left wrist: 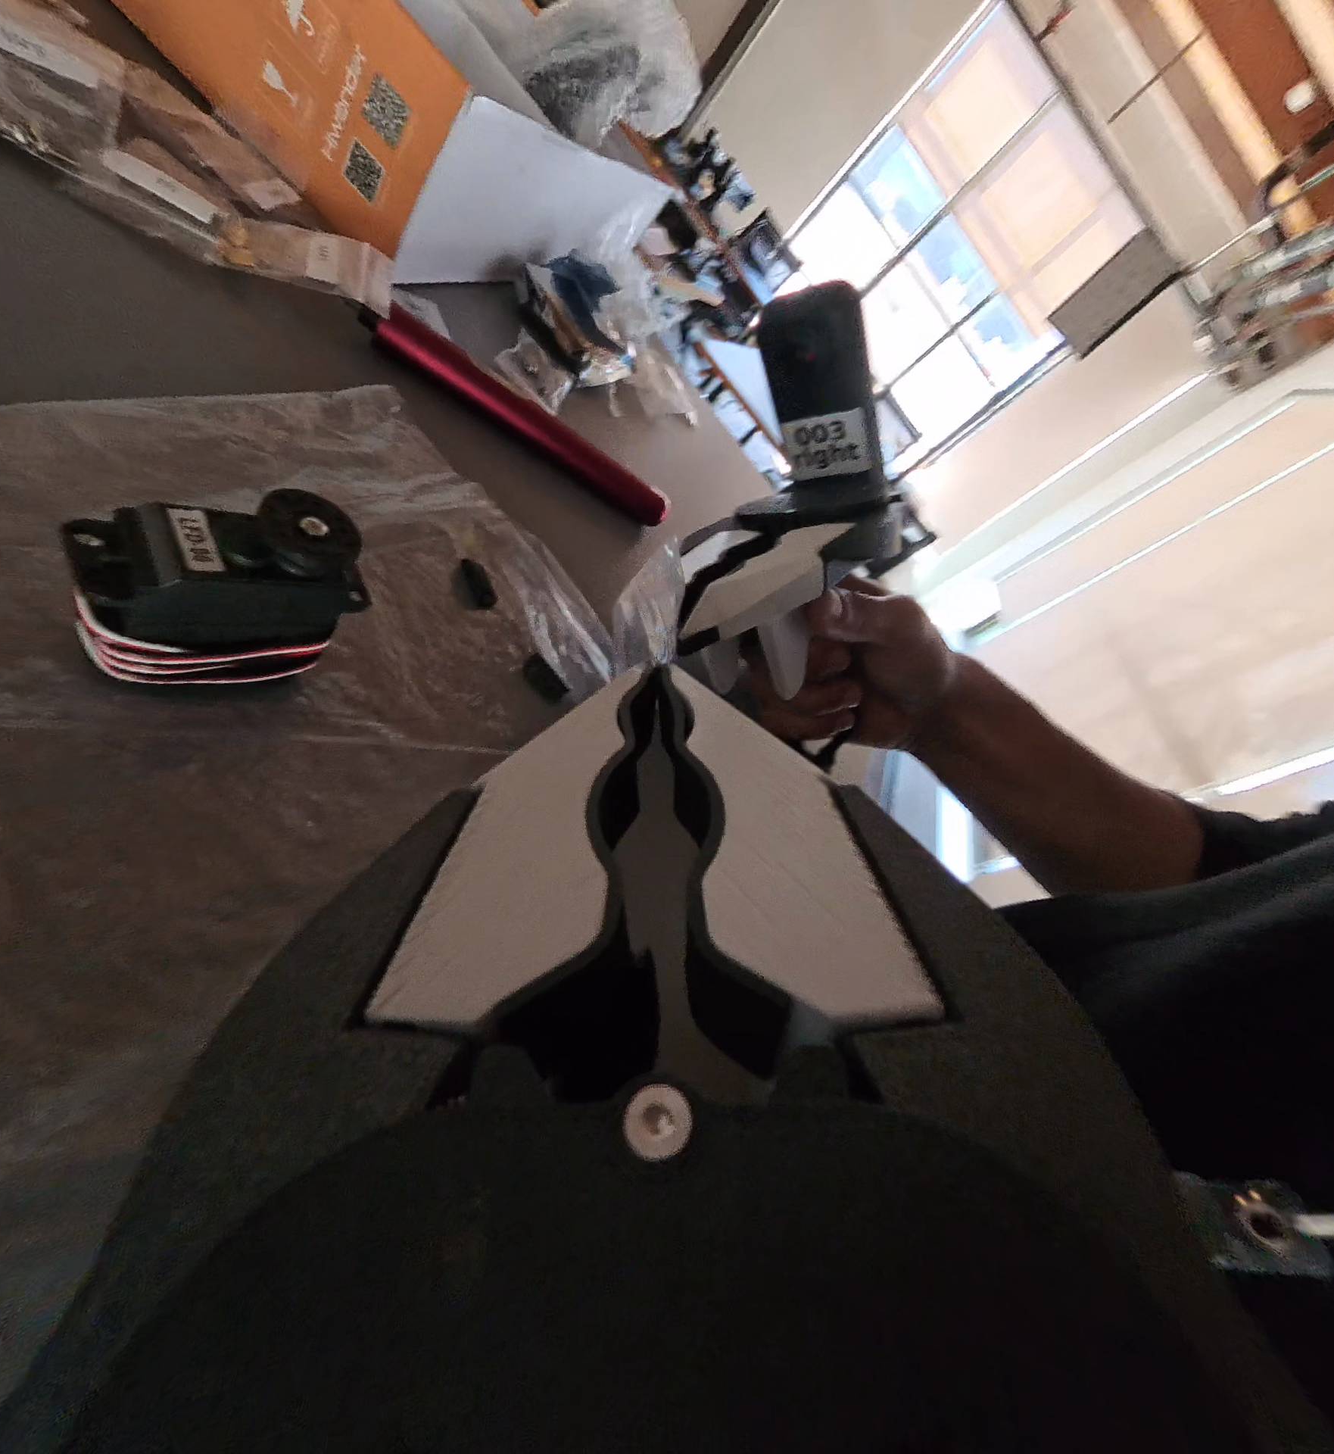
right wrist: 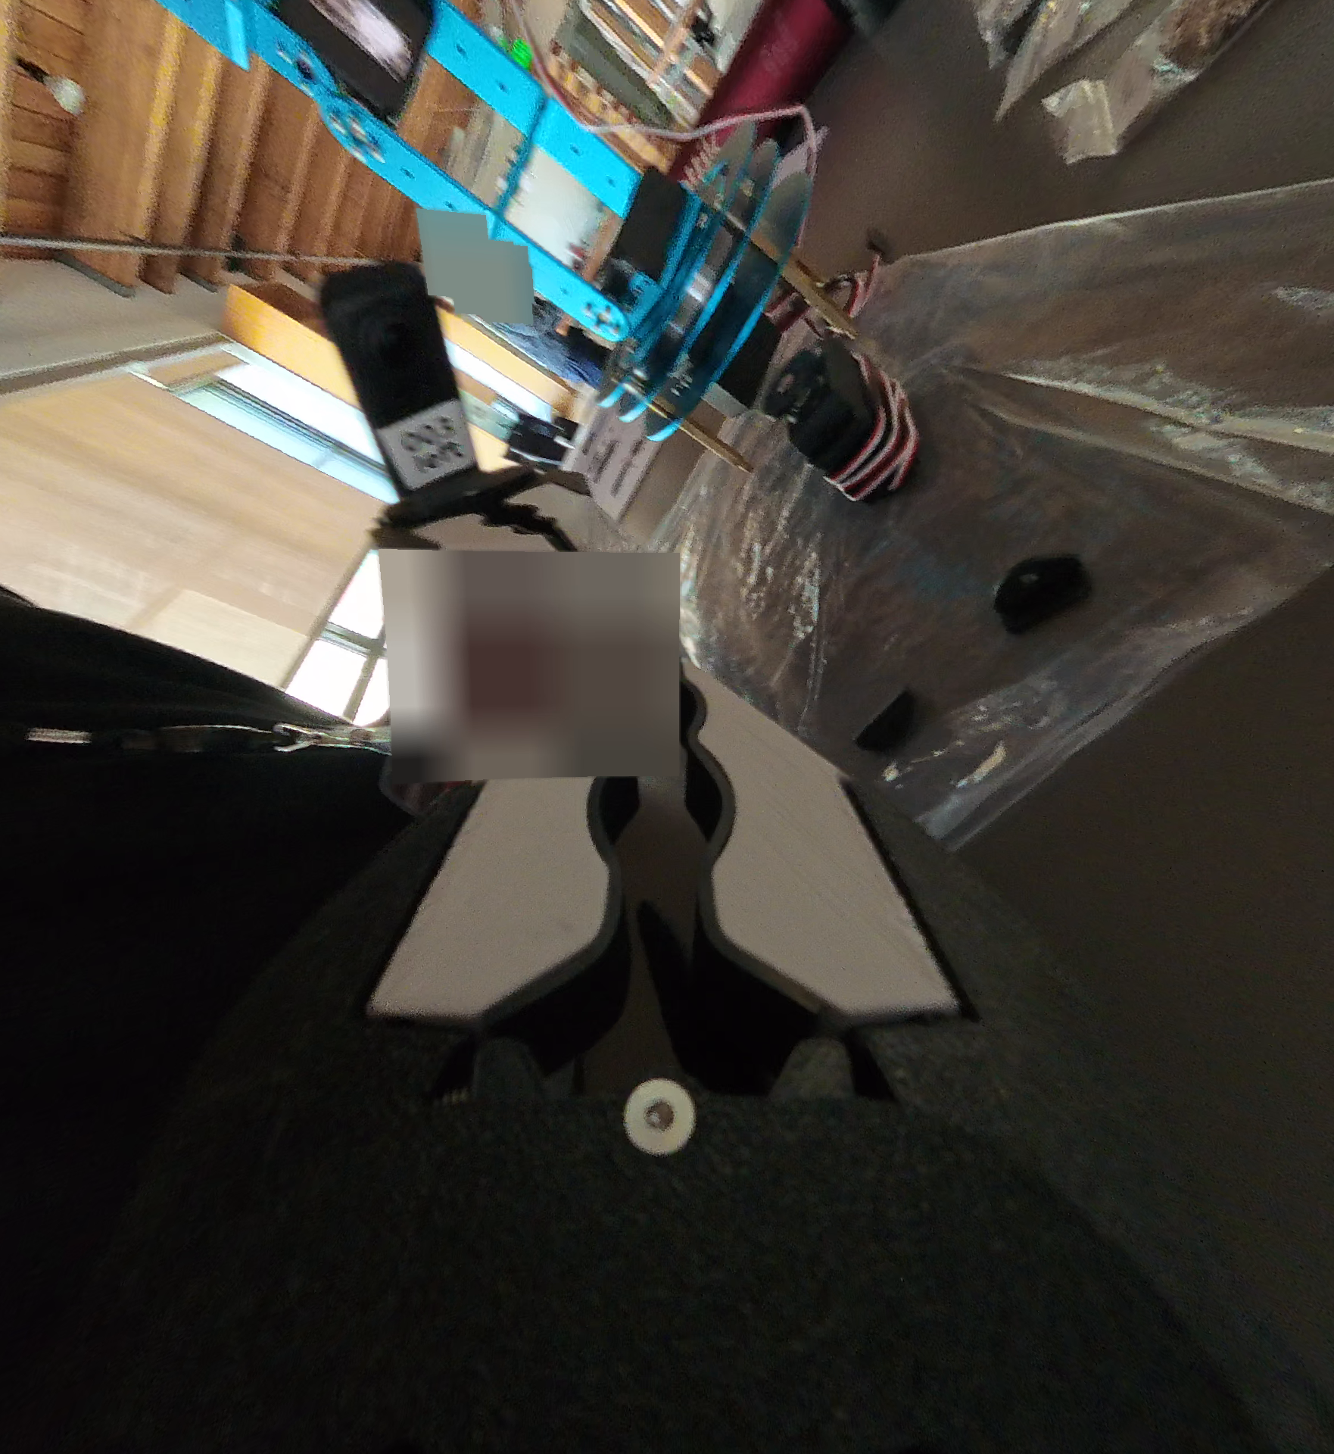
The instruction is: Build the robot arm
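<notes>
Left wrist view: left gripper (left wrist: 657, 683) fingers together, pinching plastic bag (left wrist: 640, 606) | right gripper (left wrist: 691, 598) fingers: cannot tell

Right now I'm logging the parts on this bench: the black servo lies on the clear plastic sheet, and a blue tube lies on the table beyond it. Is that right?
Not quite: the tube is red, not blue. The left wrist view shows it. The rest holds: the black servo lies on the clear plastic sheet, and the tube lies on the table beyond it.
</notes>
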`<state>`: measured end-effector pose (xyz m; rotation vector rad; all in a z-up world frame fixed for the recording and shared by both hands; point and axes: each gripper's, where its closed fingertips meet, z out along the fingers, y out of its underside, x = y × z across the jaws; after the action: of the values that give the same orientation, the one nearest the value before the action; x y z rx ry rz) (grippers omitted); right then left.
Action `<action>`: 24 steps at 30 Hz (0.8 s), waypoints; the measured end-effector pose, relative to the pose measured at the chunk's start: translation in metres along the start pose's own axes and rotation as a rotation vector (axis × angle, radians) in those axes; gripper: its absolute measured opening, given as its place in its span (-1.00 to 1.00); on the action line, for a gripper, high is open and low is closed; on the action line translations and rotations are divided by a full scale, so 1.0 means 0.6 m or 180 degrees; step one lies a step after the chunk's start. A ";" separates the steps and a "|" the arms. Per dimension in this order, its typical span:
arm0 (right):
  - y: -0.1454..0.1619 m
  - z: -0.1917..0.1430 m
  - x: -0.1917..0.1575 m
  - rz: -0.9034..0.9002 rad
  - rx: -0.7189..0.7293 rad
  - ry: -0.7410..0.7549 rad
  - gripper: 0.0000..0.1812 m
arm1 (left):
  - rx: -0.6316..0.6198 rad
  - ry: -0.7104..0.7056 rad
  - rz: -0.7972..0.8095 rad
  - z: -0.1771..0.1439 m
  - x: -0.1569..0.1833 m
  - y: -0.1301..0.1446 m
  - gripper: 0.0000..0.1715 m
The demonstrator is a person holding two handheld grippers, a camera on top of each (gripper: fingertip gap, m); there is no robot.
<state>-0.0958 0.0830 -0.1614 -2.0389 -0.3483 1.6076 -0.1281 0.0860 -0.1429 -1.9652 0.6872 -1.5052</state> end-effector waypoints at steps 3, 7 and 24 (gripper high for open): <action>-0.007 -0.004 -0.020 0.0041 0.0028 -0.0257 -0.89 | 0.0118 0.0204 -0.0169 -0.002 0.005 -0.014 -1.00; -0.011 0.004 -0.036 0.0162 0.0021 -0.0512 -0.63 | 0.0194 0.0424 -0.0353 -0.002 0.015 -0.028 -1.00; -0.003 0.023 0.004 0.0345 -0.0013 -0.0084 -0.97 | -0.0112 0.0024 -0.0273 -0.010 -0.008 0.015 -0.84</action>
<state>-0.1083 0.0892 -0.1646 -2.0732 -0.2547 1.7004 -0.1356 0.0820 -0.1515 -2.0398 0.6441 -1.5617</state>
